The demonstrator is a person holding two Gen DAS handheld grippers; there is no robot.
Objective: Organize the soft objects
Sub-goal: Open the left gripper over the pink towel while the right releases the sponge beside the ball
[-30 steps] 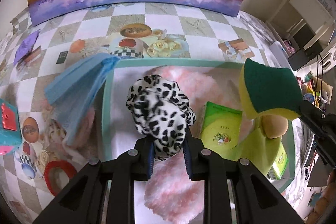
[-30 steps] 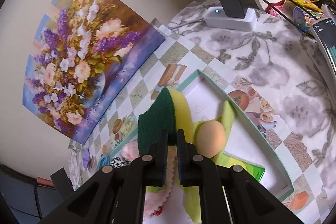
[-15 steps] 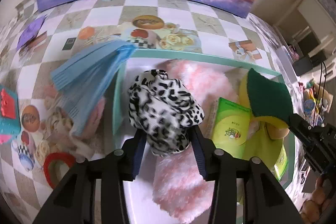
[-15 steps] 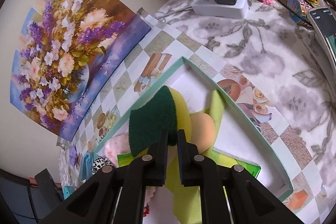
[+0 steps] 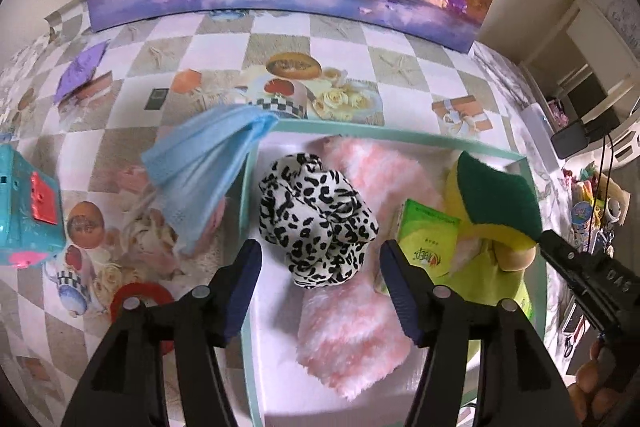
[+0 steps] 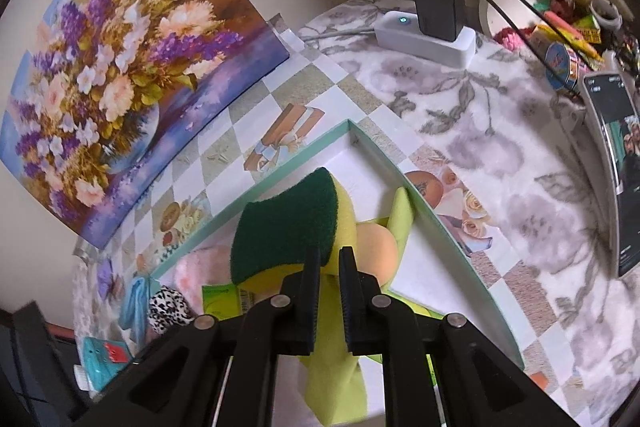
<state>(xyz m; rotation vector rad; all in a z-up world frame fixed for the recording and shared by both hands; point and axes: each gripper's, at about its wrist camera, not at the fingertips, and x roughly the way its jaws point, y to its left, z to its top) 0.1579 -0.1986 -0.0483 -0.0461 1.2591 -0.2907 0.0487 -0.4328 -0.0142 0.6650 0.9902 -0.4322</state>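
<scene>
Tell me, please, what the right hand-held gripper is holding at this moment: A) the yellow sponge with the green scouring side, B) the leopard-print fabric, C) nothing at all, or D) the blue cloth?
A: the right hand-held gripper is shut on the yellow-and-green sponge above the tray, while the leopard-print fabric lies free between the open jaws of the left hand-held gripper.

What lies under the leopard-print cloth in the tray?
The leopard-print cloth rests on a pink fluffy cloth inside the teal tray. Whatever else lies beneath it is covered.
</scene>
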